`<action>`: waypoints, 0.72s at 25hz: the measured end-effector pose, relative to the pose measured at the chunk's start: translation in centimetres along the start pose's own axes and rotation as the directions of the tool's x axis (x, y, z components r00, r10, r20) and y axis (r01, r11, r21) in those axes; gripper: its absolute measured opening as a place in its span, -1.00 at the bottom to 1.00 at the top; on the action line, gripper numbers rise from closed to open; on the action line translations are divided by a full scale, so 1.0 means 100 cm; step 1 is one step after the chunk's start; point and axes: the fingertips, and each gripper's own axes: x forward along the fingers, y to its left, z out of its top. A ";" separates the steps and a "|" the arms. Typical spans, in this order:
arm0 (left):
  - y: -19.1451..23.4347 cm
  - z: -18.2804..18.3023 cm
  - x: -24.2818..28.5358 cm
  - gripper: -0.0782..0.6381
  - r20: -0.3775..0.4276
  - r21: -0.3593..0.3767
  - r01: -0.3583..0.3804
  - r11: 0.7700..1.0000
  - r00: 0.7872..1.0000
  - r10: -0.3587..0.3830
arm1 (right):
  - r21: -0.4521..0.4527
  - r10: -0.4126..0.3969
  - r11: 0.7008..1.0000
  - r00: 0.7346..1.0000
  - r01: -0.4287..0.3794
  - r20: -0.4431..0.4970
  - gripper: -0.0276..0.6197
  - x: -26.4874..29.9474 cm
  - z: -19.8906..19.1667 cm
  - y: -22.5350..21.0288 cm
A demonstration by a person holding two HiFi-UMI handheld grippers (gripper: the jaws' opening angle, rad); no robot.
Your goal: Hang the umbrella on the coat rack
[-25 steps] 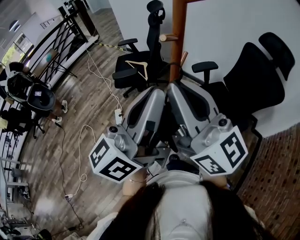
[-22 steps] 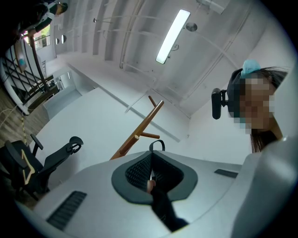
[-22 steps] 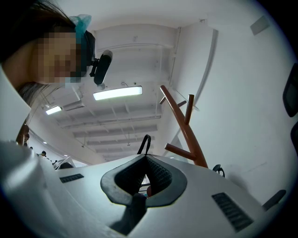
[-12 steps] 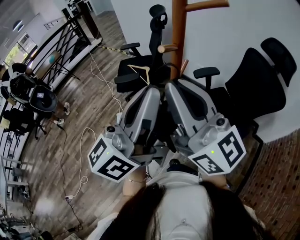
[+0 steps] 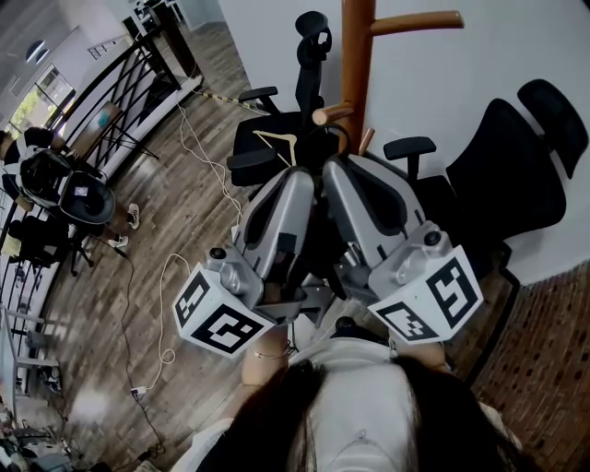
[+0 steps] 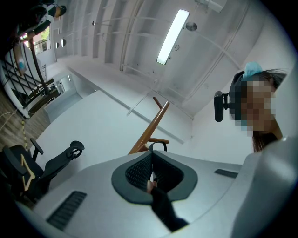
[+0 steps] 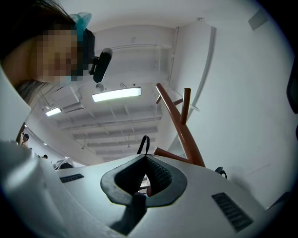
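Note:
In the head view my left gripper (image 5: 300,177) and right gripper (image 5: 336,171) stand side by side, tips pointing up at the wooden coat rack (image 5: 358,55). Both are shut on a dark folded umbrella (image 5: 315,253), mostly hidden between them. Its black strap loop (image 6: 158,145) sticks out past the left gripper (image 6: 151,159), just below a short rack peg (image 5: 333,113). The same loop (image 7: 143,144) rises over the right gripper (image 7: 146,161), with the rack's pole (image 7: 179,128) and pegs behind it. A longer peg (image 5: 417,22) juts right higher up.
Black office chairs stand round the rack: one behind it (image 5: 277,129) with a wooden hanger (image 5: 277,145) on it, another at the right (image 5: 516,166). A white wall (image 5: 479,55) backs the rack. Cables (image 5: 198,157) trail over the wood floor at the left.
Both grippers with the umbrella have edged up and closer to the rack. The rack's long upper peg has come fully into the head view.

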 end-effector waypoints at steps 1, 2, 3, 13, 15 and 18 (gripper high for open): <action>0.002 0.001 0.002 -0.74 0.000 -0.001 0.000 1.000 1.000 0.000 | 0.000 -0.001 1.000 1.000 0.001 0.000 -0.80 0.003 0.000 -0.002; 0.004 0.002 0.004 -0.74 0.000 -0.003 -0.001 1.000 1.000 0.001 | -0.001 -0.003 1.000 1.000 0.003 -0.001 -0.80 0.005 0.000 -0.003; 0.006 0.003 0.006 -0.74 0.000 -0.004 -0.001 1.000 1.000 0.001 | -0.001 -0.004 1.000 1.000 0.004 -0.002 -0.80 0.007 0.000 -0.004; 0.018 0.001 0.020 -0.74 -0.008 -0.015 -0.008 1.000 1.000 0.008 | 0.007 -0.015 1.000 1.000 0.015 -0.009 -0.80 0.015 -0.003 -0.021; 0.021 0.000 0.022 -0.74 -0.012 -0.018 -0.012 1.000 1.000 0.012 | 0.011 -0.018 1.000 1.000 0.018 -0.013 -0.80 0.017 -0.006 -0.024; 0.026 -0.001 0.023 -0.74 -0.021 -0.023 -0.017 1.000 1.000 0.016 | 0.015 -0.024 1.000 0.999 0.024 -0.021 -0.80 0.020 -0.009 -0.027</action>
